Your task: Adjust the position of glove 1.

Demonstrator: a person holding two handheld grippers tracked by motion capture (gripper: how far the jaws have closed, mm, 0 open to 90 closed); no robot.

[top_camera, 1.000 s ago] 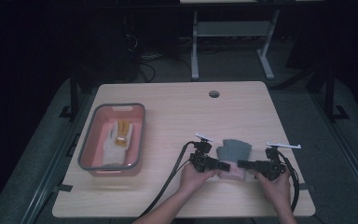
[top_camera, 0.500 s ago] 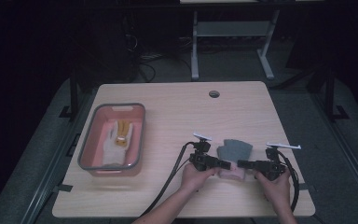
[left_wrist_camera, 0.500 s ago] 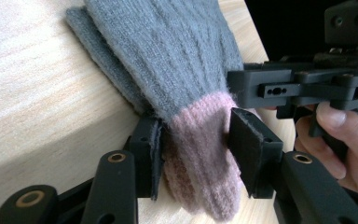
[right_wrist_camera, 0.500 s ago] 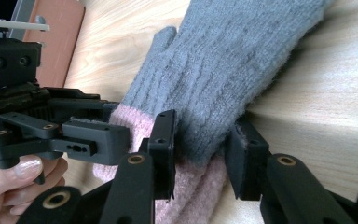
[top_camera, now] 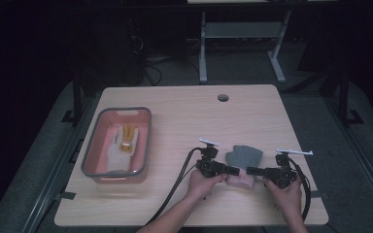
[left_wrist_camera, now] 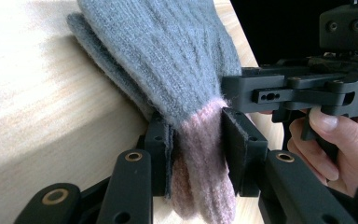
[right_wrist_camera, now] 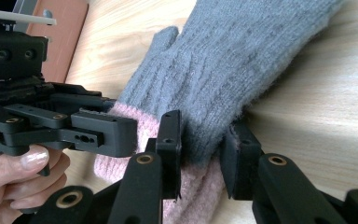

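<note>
a grey knitted glove point(top_camera: 244, 158) with a pink cuff point(top_camera: 238, 180) lies on the wooden bench point(top_camera: 184, 111), near its front edge, between the person's two hands. its long axis runs away from the person: cuff toward them, fingers pointing toward the far side. the left hand-held gripper point(top_camera: 232, 171) comes in from the left and the right hand-held gripper point(top_camera: 250, 171) from the right, tips facing each other, level with the bench, both equally near. their jaws have just been closing. in the left gripper view the left pads press the cuff where grey meets pink; in the right gripper view the right pads pinch the same band. well apart at the left, a grey-rimmed pink tray point(top_camera: 91, 154) holds another glove point(top_camera: 120, 147).
</note>
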